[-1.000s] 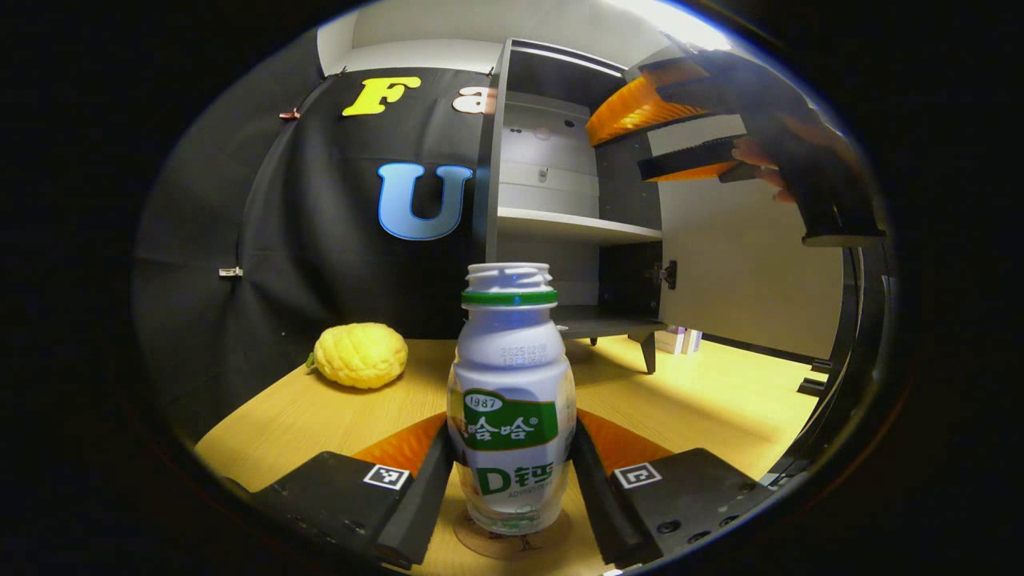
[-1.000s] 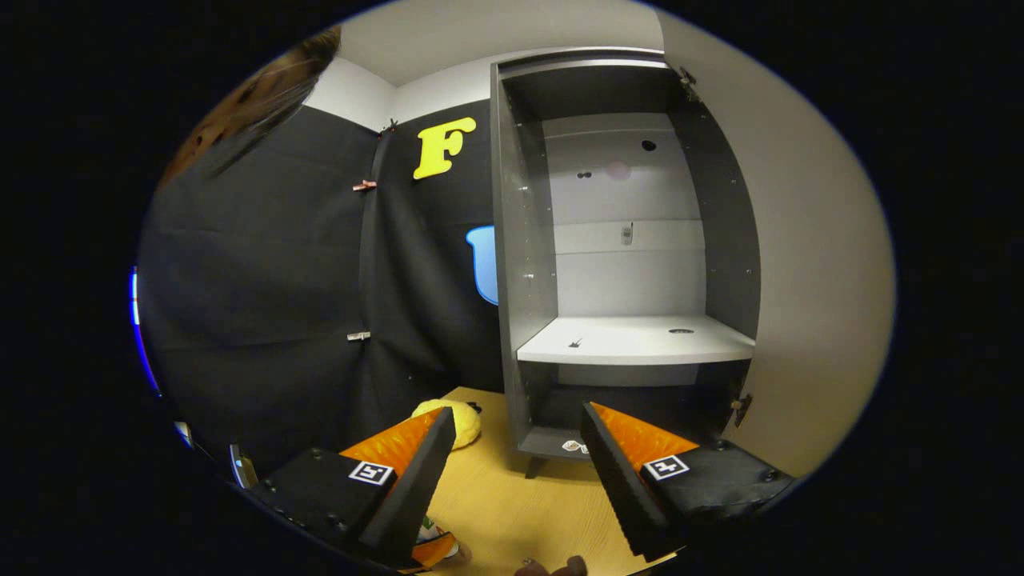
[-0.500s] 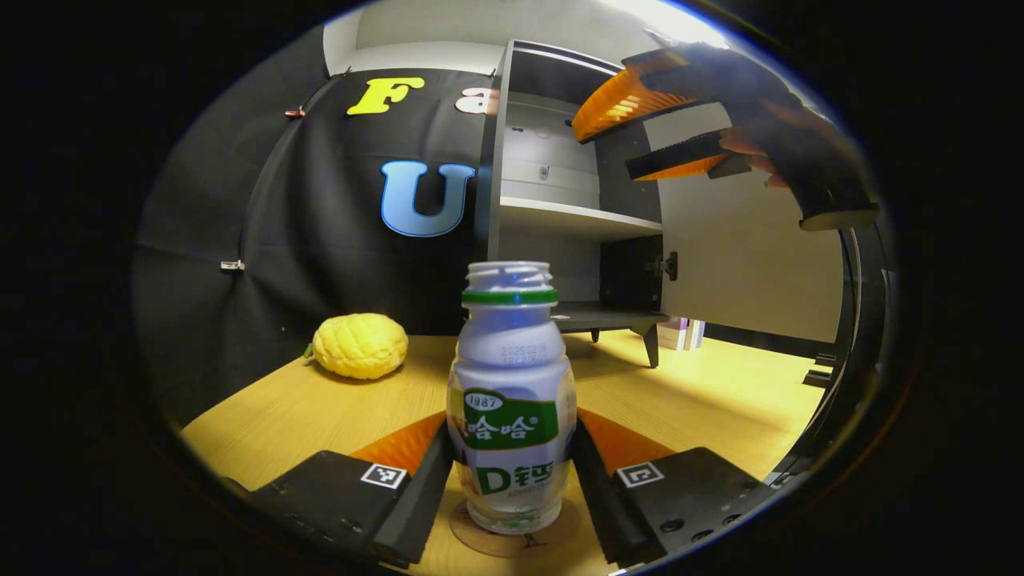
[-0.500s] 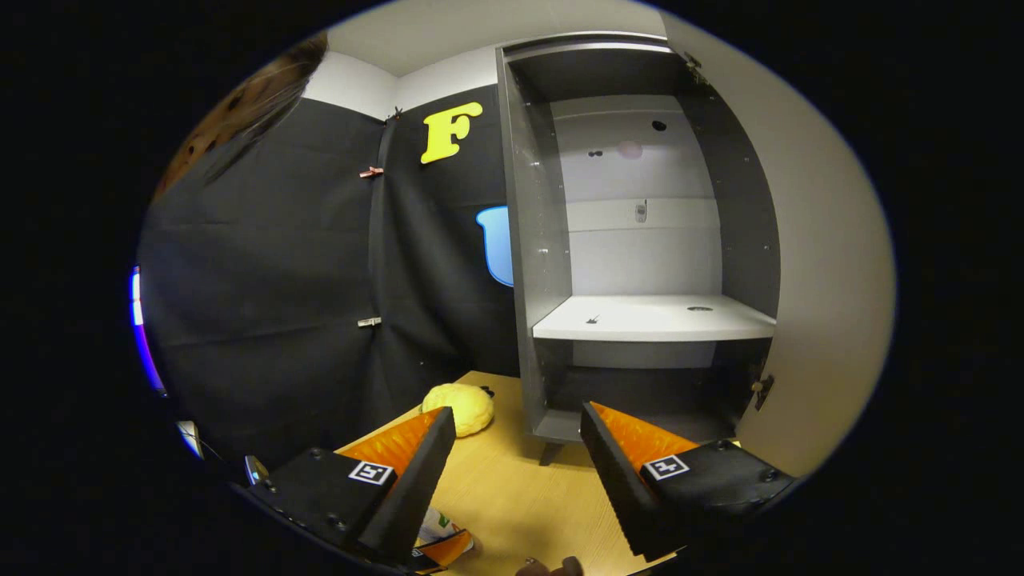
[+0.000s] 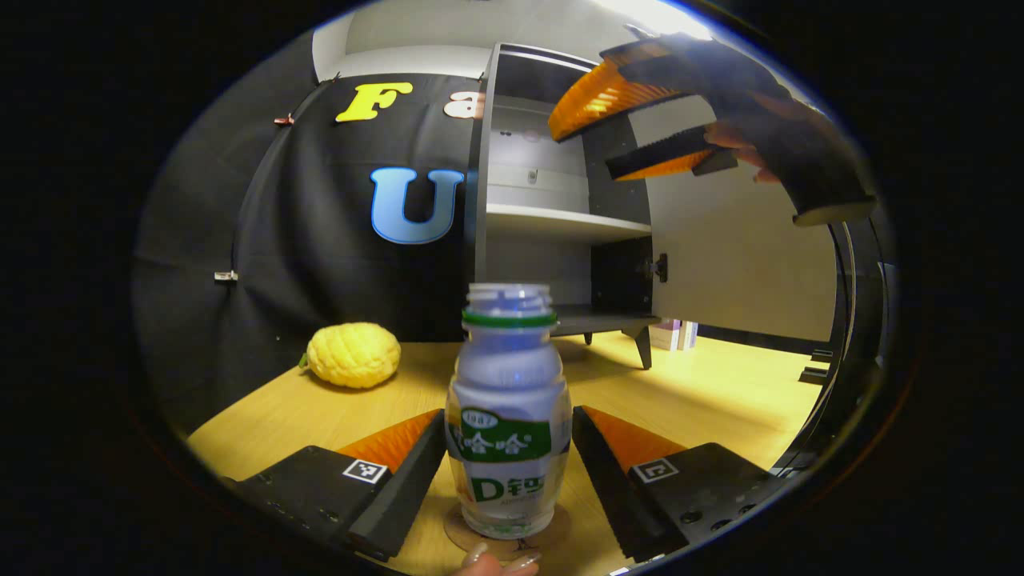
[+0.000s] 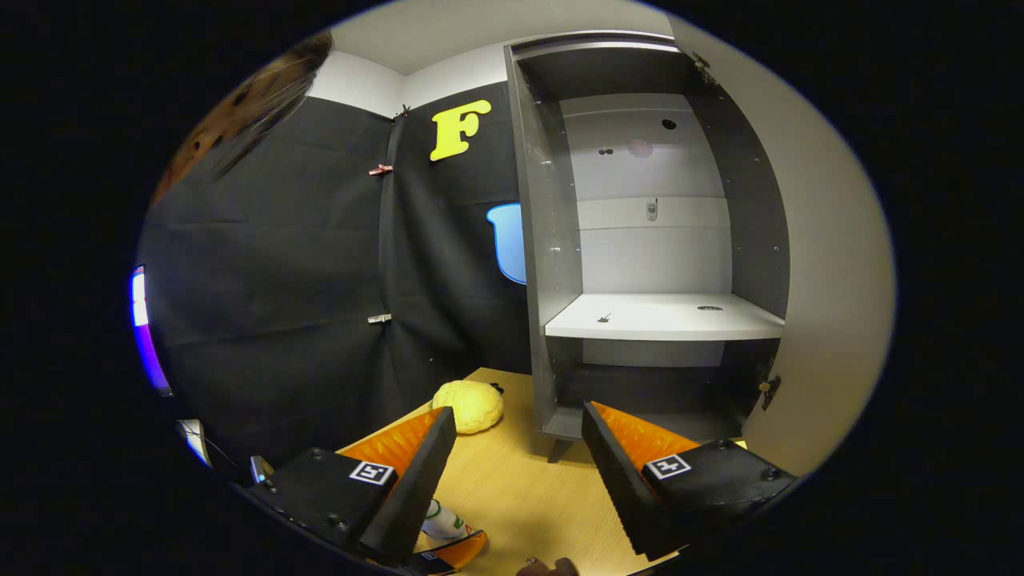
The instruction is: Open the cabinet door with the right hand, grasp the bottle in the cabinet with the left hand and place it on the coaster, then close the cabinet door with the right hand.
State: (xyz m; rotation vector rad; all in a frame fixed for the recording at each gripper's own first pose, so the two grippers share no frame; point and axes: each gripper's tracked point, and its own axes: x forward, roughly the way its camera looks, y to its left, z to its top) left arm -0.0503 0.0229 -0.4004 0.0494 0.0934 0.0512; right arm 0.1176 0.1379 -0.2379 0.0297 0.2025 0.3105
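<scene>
The white green-banded plastic bottle [image 5: 509, 424] is standing on the round brown coaster [image 5: 506, 534], the left gripper [image 5: 509, 472] spreading narrowly apart. Its withdrawing fingers risk tipping the bottle. The right gripper [image 6: 518, 472] is hanging wide, empty.

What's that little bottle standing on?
The bottle stands on a round brown coaster on the wooden table. Just the coaster's rim shows around the bottle's base; its middle is covered.

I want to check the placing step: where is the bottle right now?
In the left gripper view, the bottle stands upright on the round coaster on the wooden table, between the parted fingers of the left hand-held gripper, out in front of the open cabinet.
</scene>
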